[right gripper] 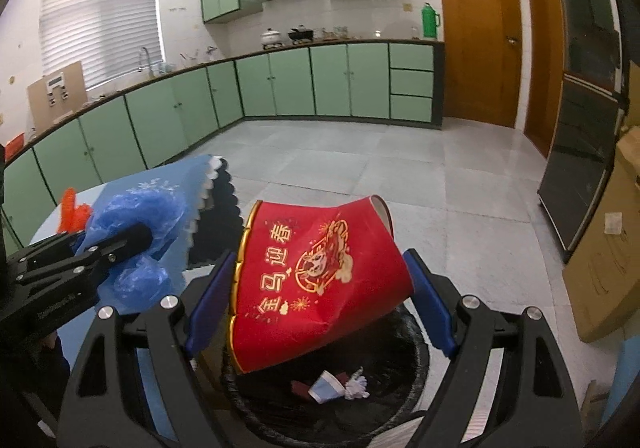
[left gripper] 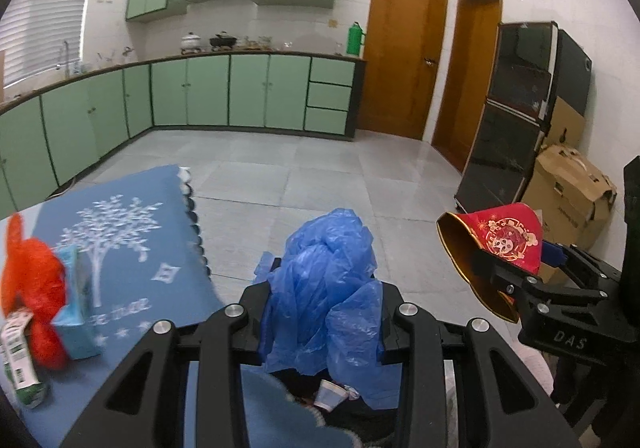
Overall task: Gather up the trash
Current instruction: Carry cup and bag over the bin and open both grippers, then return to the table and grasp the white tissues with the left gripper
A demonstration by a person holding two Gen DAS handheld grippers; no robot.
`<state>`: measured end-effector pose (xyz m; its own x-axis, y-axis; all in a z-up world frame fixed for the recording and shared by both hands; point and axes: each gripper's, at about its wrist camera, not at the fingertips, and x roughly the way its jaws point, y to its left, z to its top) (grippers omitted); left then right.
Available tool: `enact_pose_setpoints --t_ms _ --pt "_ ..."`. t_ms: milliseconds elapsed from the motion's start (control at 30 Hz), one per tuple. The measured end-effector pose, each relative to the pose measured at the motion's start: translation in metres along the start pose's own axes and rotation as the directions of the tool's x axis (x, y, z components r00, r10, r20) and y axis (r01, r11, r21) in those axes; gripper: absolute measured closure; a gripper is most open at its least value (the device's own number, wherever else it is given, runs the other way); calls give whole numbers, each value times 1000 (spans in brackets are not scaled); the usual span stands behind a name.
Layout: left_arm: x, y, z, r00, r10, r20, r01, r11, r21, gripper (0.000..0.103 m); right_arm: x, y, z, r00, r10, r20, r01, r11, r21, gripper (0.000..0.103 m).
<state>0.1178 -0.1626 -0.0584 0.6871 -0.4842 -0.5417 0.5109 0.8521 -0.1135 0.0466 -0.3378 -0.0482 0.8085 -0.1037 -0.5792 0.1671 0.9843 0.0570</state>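
Observation:
My left gripper (left gripper: 324, 300) is shut on a crumpled blue plastic bag (left gripper: 324, 280) and holds it over the black-lined trash bin (left gripper: 360, 420). My right gripper (right gripper: 320, 300) is shut on a squashed red paper cup (right gripper: 316, 280) with gold print, held above the same bin (right gripper: 404, 388). A small paper cup (right gripper: 326, 390) and white scraps lie inside the bin. The red cup and right gripper also show in the left wrist view (left gripper: 496, 244). The blue bag and left gripper show in the right wrist view (right gripper: 136, 236).
A table with a blue cloth (left gripper: 132, 244) stands to the left, holding an orange plastic bag (left gripper: 32, 284), a light blue box (left gripper: 76, 308) and a green-white packet (left gripper: 20, 364). Cardboard boxes (left gripper: 568, 192) and a dark cabinet (left gripper: 512, 120) stand at the right. Green kitchen cabinets line the far wall.

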Motion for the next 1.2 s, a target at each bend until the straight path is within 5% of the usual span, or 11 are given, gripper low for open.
enact_pose_setpoints --t_ms 433,533,600,800,1200 --pt "51 -17 -3 996 -28 -89 30 999 18 65 32 -31 -14 998 -32 -57 35 998 53 23" --pt "57 -13 -1 994 -37 -103 39 999 17 61 38 -35 -15 997 -41 -66 46 997 69 22" --pt "59 -11 1 993 -42 -111 44 999 14 49 42 -40 -14 997 -39 -73 45 995 87 19" --pt "55 -2 5 994 -36 -100 36 999 -9 35 45 -46 -13 995 -51 -86 62 989 131 13" --pt "3 29 13 999 36 -26 -37 998 -49 25 15 -22 0 1000 -17 -6 18 993 120 10"
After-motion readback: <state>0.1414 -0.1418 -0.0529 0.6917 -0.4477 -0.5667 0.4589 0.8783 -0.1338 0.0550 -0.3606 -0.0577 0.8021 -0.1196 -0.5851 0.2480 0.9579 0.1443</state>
